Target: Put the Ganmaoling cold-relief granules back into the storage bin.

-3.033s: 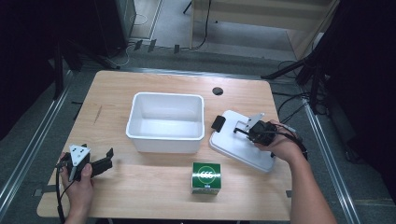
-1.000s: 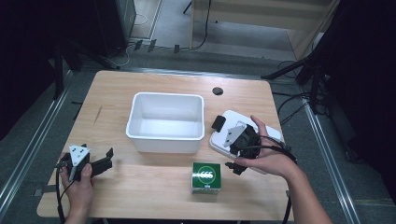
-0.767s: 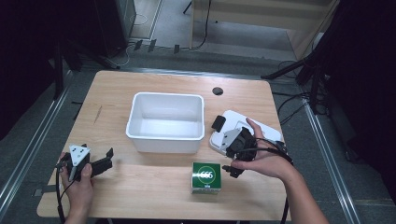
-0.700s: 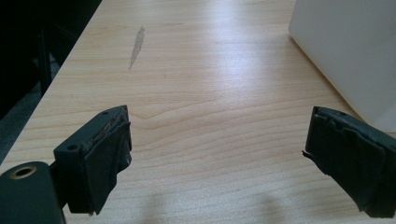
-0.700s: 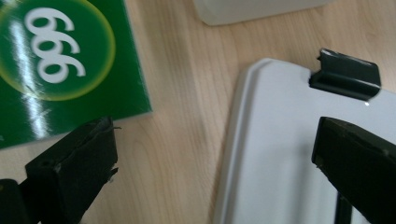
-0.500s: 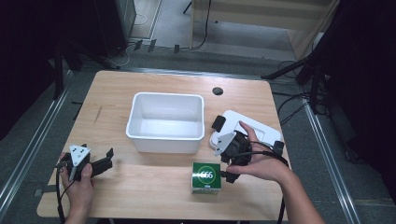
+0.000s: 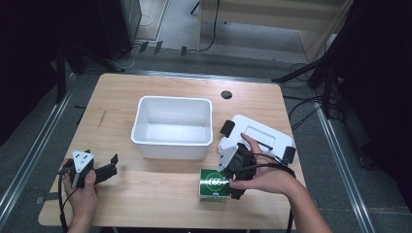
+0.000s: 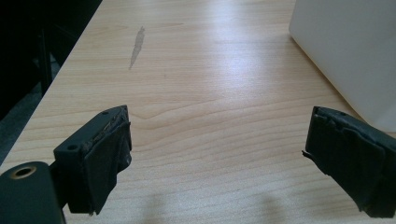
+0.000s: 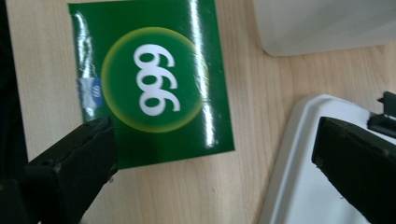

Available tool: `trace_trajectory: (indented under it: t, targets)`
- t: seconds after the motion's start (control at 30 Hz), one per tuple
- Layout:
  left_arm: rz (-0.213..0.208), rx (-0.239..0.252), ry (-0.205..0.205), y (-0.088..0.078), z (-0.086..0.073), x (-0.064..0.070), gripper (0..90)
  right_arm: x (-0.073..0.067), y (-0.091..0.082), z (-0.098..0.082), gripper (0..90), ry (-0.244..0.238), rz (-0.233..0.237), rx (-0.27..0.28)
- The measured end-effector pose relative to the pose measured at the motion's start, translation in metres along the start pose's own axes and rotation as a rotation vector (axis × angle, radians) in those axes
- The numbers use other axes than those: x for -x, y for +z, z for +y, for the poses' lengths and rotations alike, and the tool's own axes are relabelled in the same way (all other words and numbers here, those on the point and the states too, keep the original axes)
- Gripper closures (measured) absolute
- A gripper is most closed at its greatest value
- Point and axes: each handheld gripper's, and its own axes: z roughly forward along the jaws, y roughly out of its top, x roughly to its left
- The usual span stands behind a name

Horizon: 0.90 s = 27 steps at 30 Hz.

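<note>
**Operator:** Since three seconds ago, my right gripper [image 7: 228, 177] has travelled off the white lid [image 7: 265, 133] and down to the green box [image 7: 214, 184]. My left gripper [image 7: 99, 171] has not shifted.

**Observer:** State of the jaws?

**Operator:** Right gripper [image 9: 210, 163]: jaws spread wide, nothing held. In the right gripper view they look straight down, one jaw over the near corner of the green box [image 9: 149, 88], the other over the white lid [image 9: 299, 186]. I judge the spread is set to straddle the box before closing. Left gripper [image 8: 215, 158]: jaws wide and empty, parked low over the table [image 8: 196, 70] beside the white bin [image 8: 350, 51], clear of the working arm.

**Observer:** Position of the box?

**Operator:** Flat on the table [image 7: 145, 204] near the front edge, just in front of the white bin [image 7: 172, 127], with the lid just beside it to the right. The bin appears empty.

**Observer:** Surface and surroundings?

**Operator:** Light wood-grain top, one faint scuff mark [image 8: 136, 46], a round cable port [image 7: 226, 94] at the rear. Dark grey floor, cables and black stands surround the table.
</note>
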Motion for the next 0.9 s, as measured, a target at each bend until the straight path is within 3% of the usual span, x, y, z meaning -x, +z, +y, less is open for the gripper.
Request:
trace_trajectory:
  t: [0.07, 0.53, 0.9]
  targets:
    - [0.0, 0.0, 0.0, 0.0, 0.0, 0.0, 7.3, -0.003, 0.002, 0.001, 0.0, -0.024, 0.008, 0.006]
    - [0.0, 0.0, 0.0, 0.0, 0.0, 0.0, 7.4, -0.012, 0.012, 0.005, 0.0, -0.053, 0.085, 0.0]
    - [0.0, 0.0, 0.001, 0.0, 0.0, 0.0, 7.3, -0.012, 0.026, 0.004, 0.0, -0.051, 0.113, -0.029]
